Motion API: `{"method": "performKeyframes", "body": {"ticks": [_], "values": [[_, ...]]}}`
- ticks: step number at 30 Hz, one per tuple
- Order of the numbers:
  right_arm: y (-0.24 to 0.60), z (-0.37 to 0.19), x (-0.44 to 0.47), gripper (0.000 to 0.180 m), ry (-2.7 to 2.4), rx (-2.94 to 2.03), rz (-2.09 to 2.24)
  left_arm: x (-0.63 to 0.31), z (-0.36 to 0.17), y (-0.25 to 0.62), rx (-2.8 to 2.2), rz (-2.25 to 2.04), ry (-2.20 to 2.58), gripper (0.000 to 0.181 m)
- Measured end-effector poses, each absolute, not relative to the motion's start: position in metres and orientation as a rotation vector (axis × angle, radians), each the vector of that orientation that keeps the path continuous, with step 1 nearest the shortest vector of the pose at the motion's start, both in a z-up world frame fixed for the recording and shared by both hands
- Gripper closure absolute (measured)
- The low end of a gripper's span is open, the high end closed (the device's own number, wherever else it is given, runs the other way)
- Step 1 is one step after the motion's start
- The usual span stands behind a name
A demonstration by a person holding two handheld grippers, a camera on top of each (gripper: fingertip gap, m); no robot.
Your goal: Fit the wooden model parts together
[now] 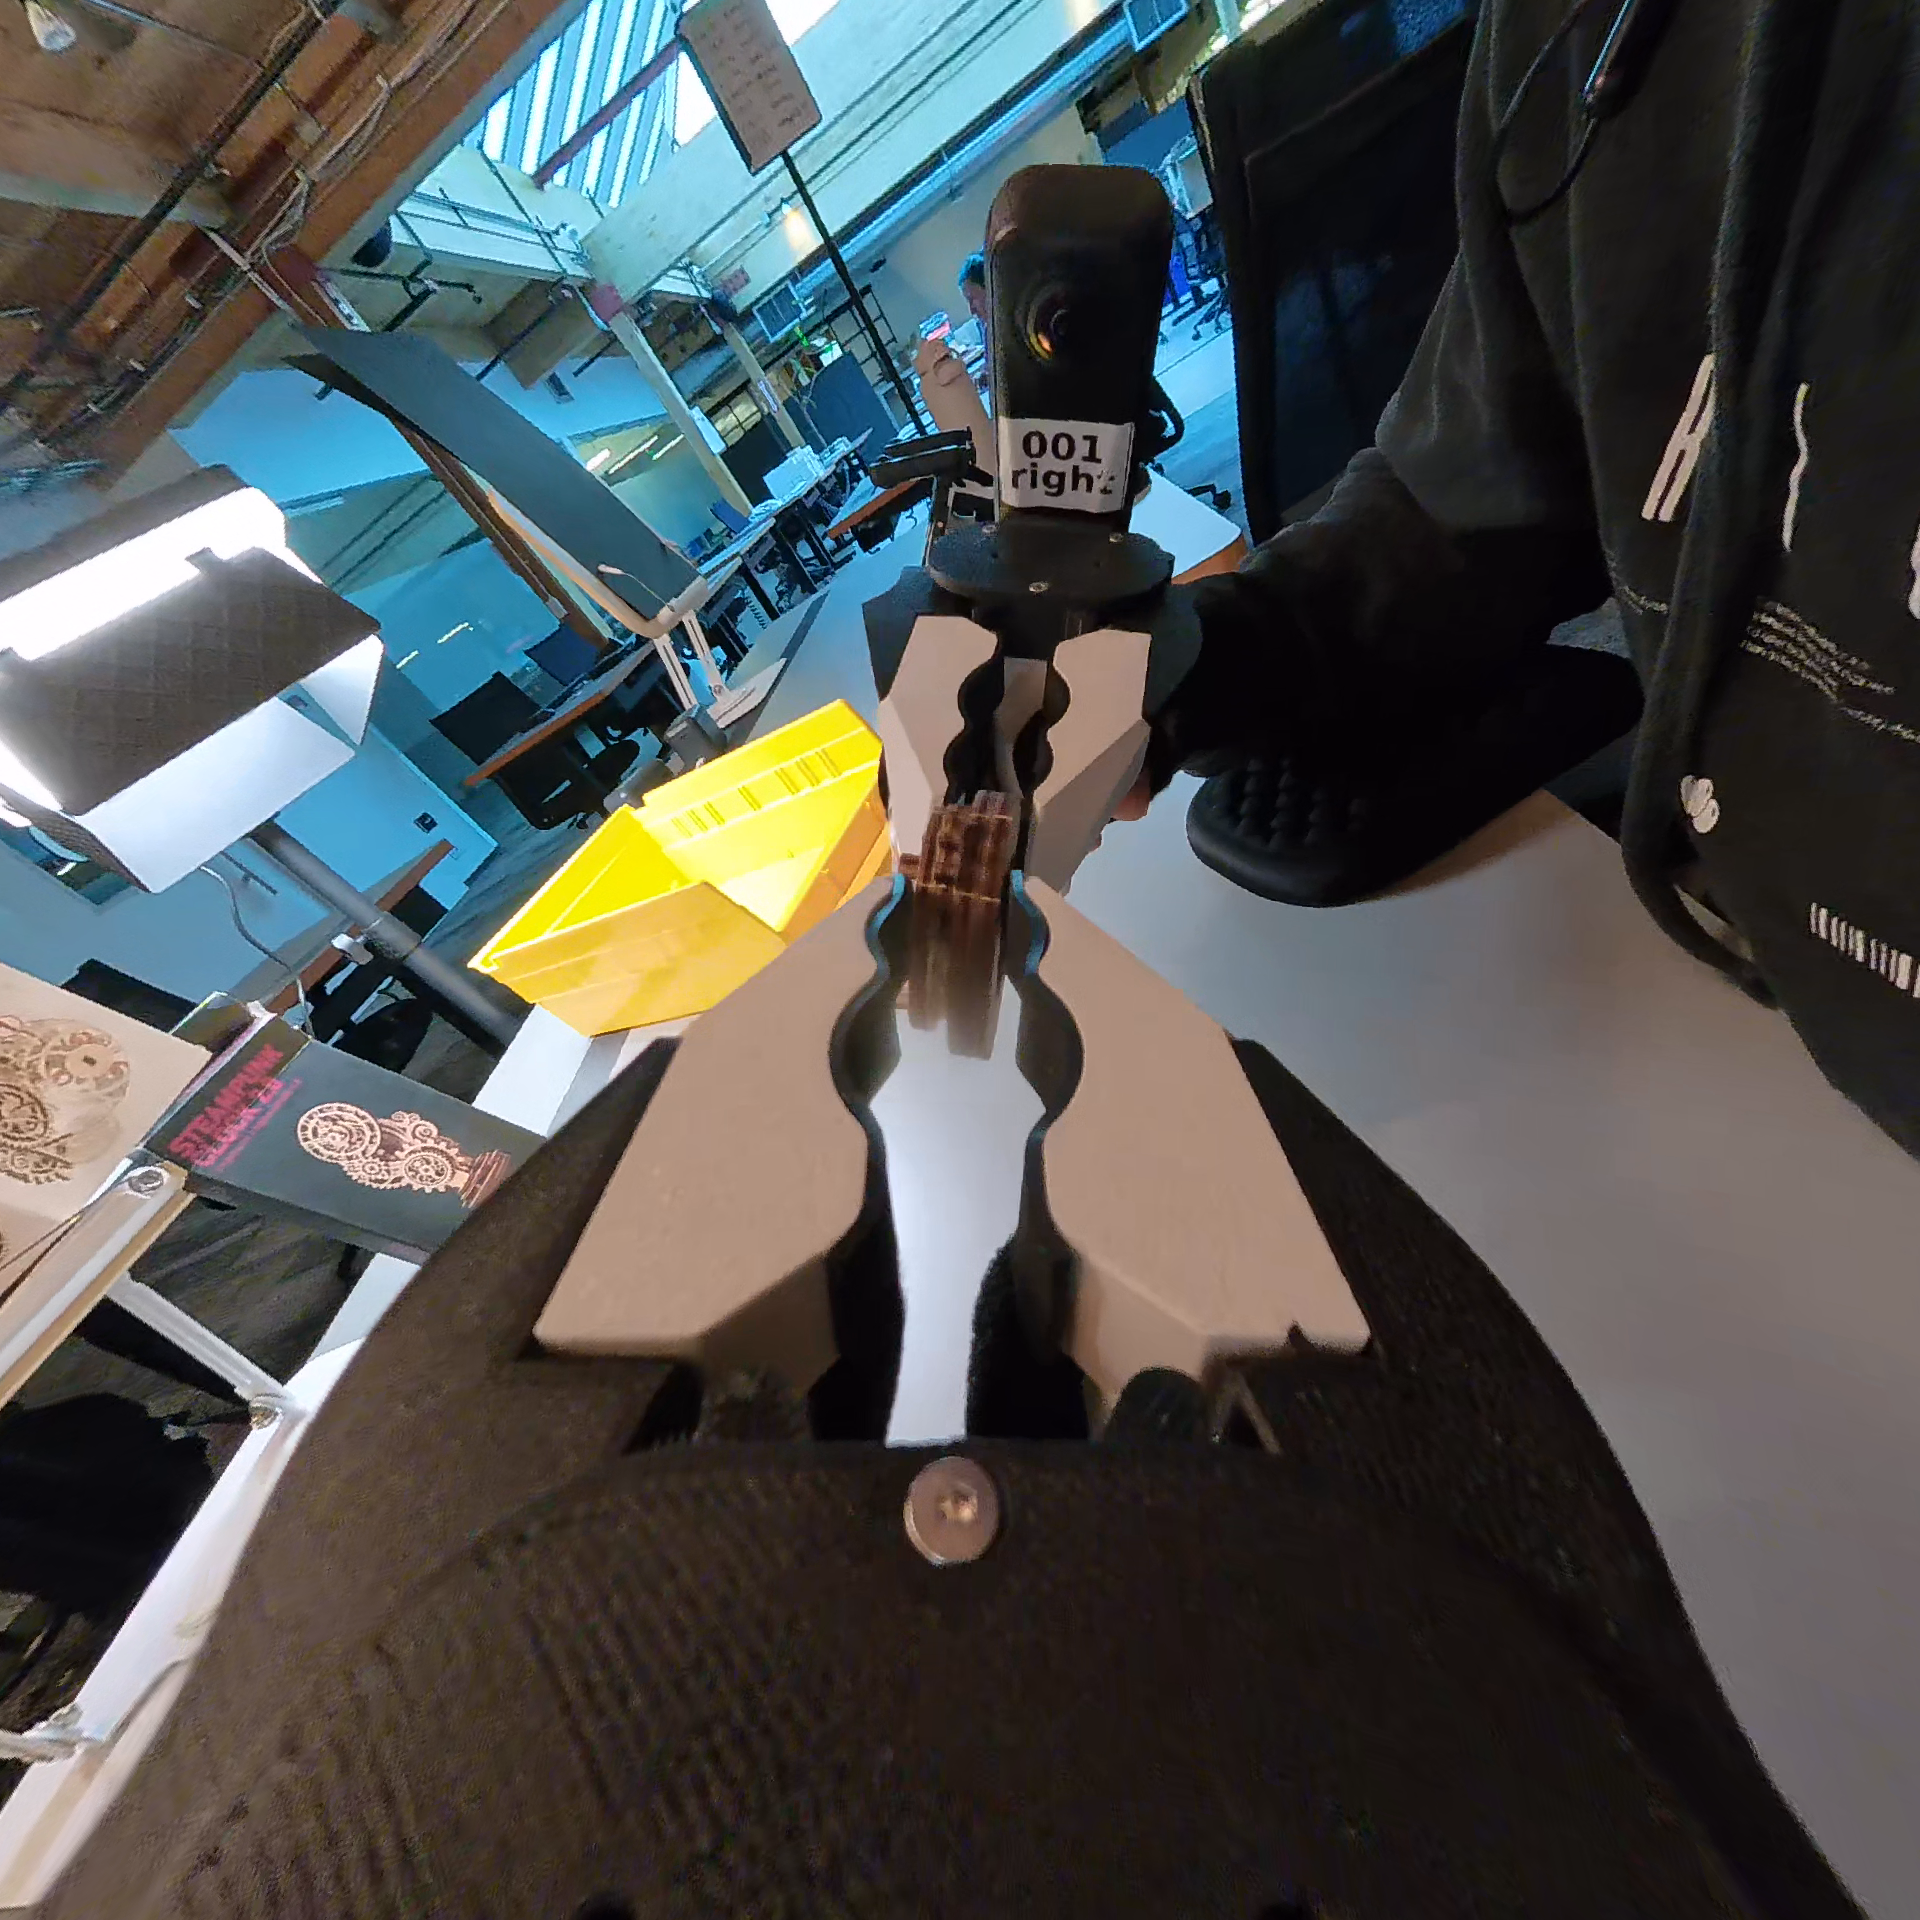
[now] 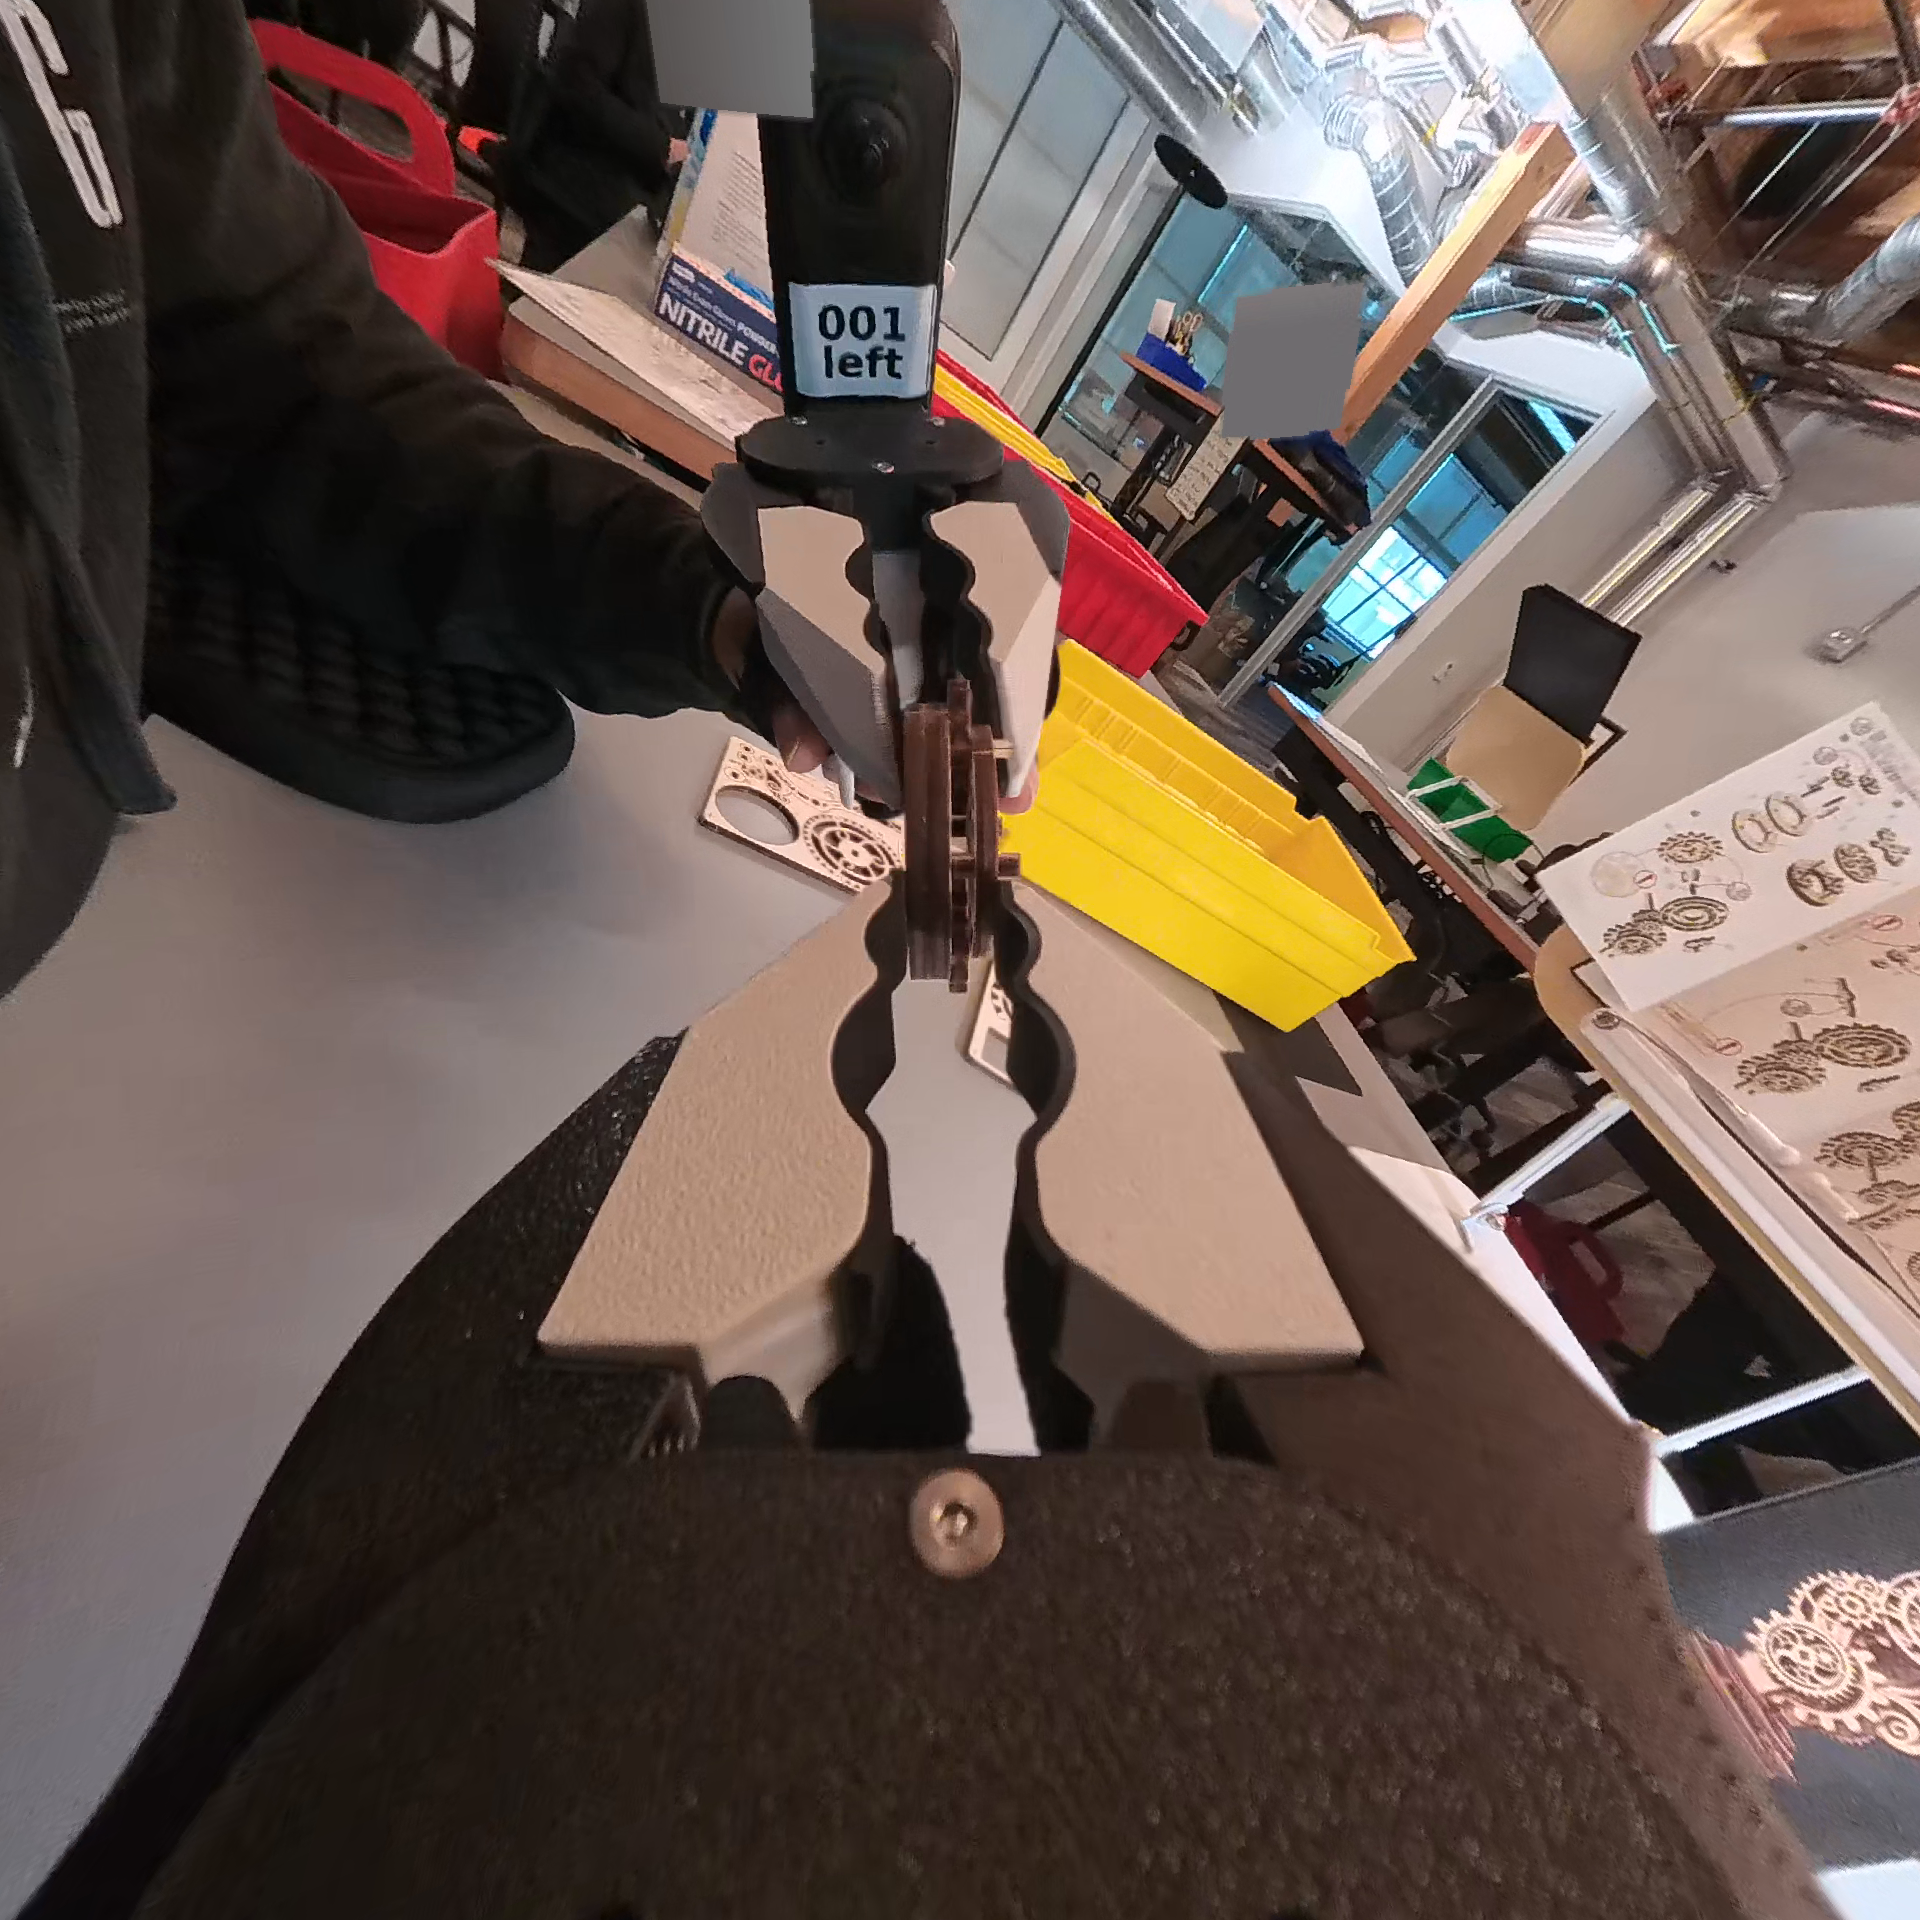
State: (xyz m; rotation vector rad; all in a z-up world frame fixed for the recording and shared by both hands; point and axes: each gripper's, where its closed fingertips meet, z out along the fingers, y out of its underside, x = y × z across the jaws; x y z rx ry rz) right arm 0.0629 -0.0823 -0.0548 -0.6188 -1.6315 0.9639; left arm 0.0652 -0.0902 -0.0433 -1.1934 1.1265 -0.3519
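Sitting beside the clamped wooden gear assembly (image 2: 948,862), a yellow bin (image 2: 1195,883)

Lower part of the wooden gear assembly (image 2: 940,852) hidden between claw fingers (image 2: 774,1122) (joint unclear)

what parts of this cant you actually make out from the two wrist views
- Wooden gear assembly: where the parts join is covered by fingertips in both wrist views.
- Left gripper and right gripper: each closes on the wood, but how far it sits in is hidden.
- Laser-cut sheet: partly behind the left gripper, right wrist view.
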Motion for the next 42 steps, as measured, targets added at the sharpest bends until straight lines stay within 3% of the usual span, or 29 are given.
{"method": "performKeyframes", "body": {"ticks": [12,19,24,27,36,42], "values": [[-0.078,-0.054,0.062,0.166,-1.608,-0.585,0.87,0.063,-0.041,-0.085,-1.174,-0.322,1.083,0.16],[-0.048,-0.074,0.051,0.166,-1.598,-0.505,0.432,0.043,-0.055,-0.062,-1.396,-0.594,0.888,0.126],[-0.039,-0.106,0.039,0.166,-1.632,-0.351,0.128,0.044,-0.106,-0.038,-1.76,-0.971,0.651,0.102],[-0.041,-0.116,0.036,0.166,-1.661,-0.325,0.113,0.048,-0.121,-0.035,-1.824,-0.971,0.64,0.124],[-0.015,-0.157,0.045,0.159,-1.865,-0.836,0.499,0.036,-0.171,-0.016,-1.998,-0.506,0.729,0.125],[-0.008,-0.199,0.056,0.161,-2.032,-0.978,0.423,0.041,-0.21,-0.02,-2.183,-0.379,0.792,0.124]]}}
